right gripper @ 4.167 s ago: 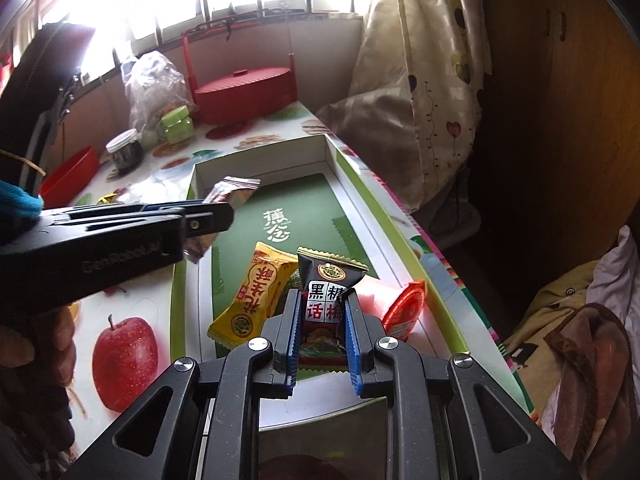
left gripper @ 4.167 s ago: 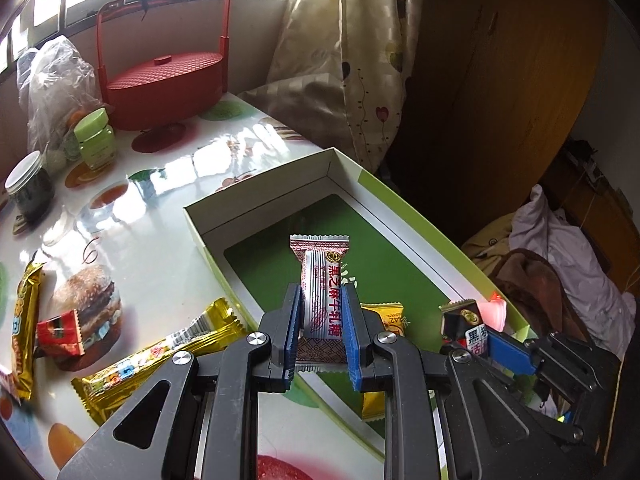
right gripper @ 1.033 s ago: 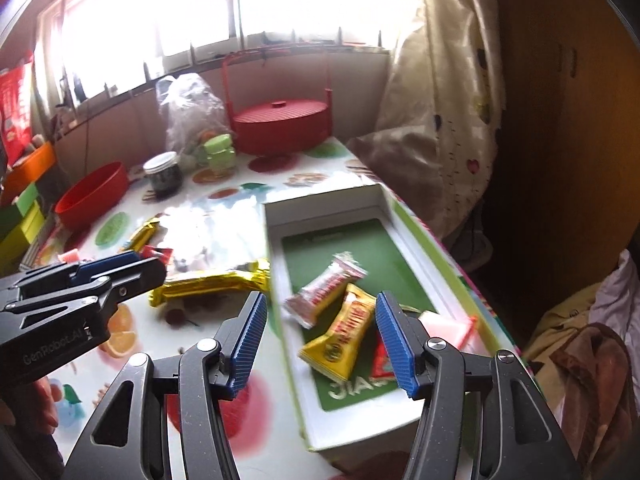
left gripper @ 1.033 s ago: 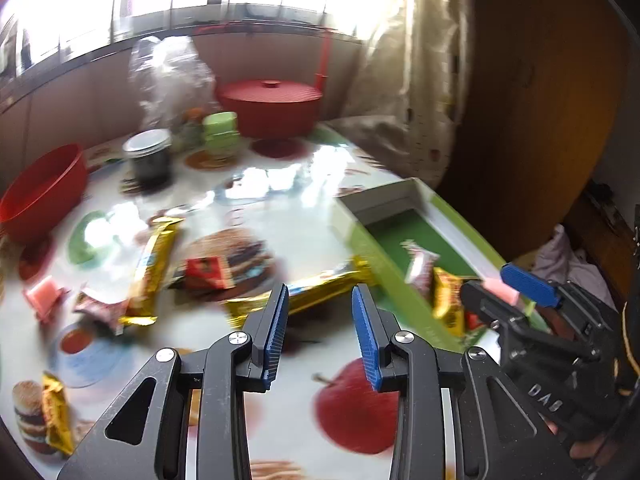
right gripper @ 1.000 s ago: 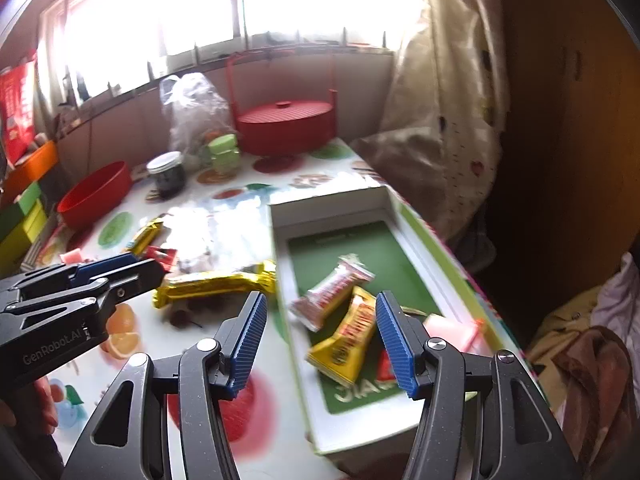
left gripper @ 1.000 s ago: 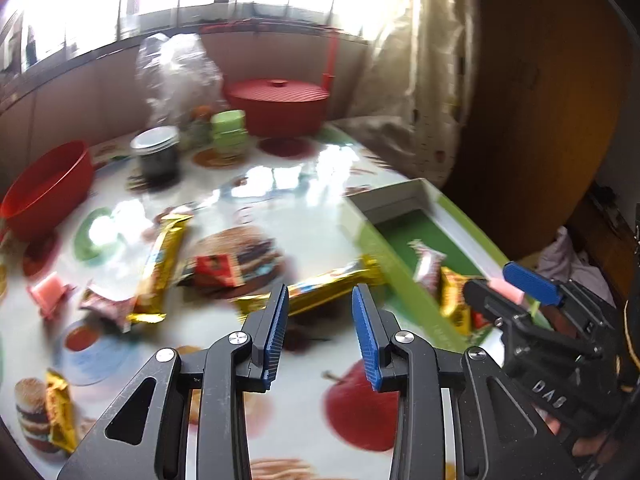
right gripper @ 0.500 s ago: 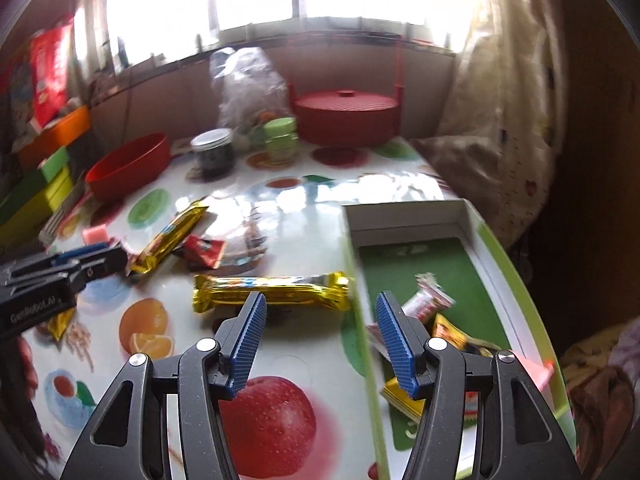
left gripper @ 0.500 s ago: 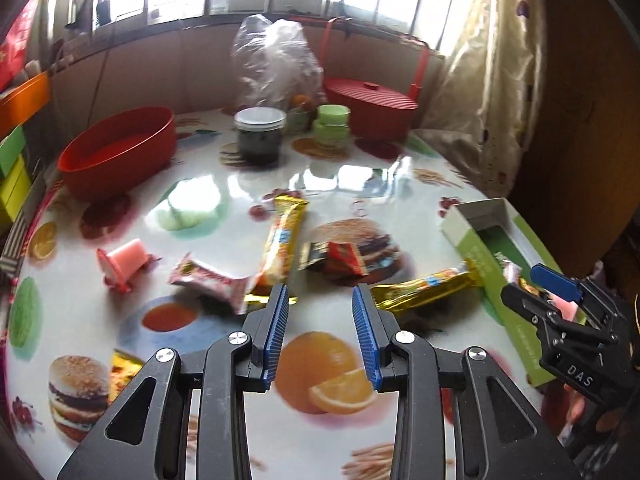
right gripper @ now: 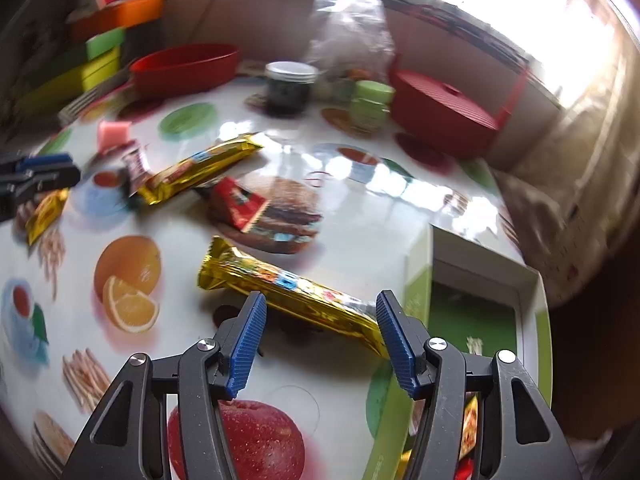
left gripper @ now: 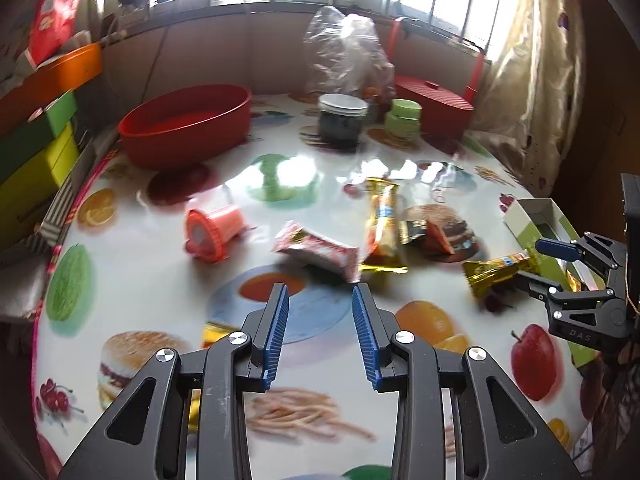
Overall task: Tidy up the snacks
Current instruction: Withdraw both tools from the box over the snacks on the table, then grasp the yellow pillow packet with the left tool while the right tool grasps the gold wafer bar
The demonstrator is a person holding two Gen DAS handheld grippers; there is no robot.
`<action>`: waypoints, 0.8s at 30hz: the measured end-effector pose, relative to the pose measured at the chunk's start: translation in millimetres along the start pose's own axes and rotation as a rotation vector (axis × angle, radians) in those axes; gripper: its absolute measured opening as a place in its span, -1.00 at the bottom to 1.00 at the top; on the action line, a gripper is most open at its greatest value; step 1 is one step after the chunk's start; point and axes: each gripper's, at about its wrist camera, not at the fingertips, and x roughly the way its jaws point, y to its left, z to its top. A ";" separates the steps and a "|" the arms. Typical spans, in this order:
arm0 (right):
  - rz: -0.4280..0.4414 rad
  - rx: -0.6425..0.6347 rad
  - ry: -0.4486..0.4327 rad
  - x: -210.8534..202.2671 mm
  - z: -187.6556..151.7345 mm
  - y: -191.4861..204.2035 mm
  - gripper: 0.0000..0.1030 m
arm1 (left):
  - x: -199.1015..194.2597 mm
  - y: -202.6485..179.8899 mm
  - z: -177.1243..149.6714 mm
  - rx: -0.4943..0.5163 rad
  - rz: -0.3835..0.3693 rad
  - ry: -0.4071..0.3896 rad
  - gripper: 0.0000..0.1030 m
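Note:
My left gripper is open and empty above the table, just short of a red-and-white snack packet. A pink jelly cup lies to its left, a gold bar and a small red packet to its right. My right gripper is open and empty, its blue pads either side of a long gold bar lying beside the green-and-white box. A second gold bar, a red packet and a small yellow packet lie farther left.
At the back stand a red bowl, a dark jar, a green jar, a plastic bag and a red lidded basket. Coloured boxes stack at the left. A curtain hangs at the right.
Both grippers have swung left, away from the box and over the loose snacks. The left now faces the red-and-white packet; the right has closed in over the long gold bar.

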 end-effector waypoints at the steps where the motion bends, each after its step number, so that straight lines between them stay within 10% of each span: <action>1: 0.023 -0.031 0.006 1.9 0.7 1.6 0.11 | -0.8 2.5 -0.7 -0.004 -0.001 0.001 -0.33; 15: 0.097 -0.139 0.070 28.1 7.7 2.3 0.11 | -10.6 47.7 -25.5 -0.074 0.004 0.017 -0.32; 24: 0.223 0.061 0.147 32.4 13.9 2.0 0.11 | -15.7 62.2 -30.7 -0.102 0.014 0.006 -0.32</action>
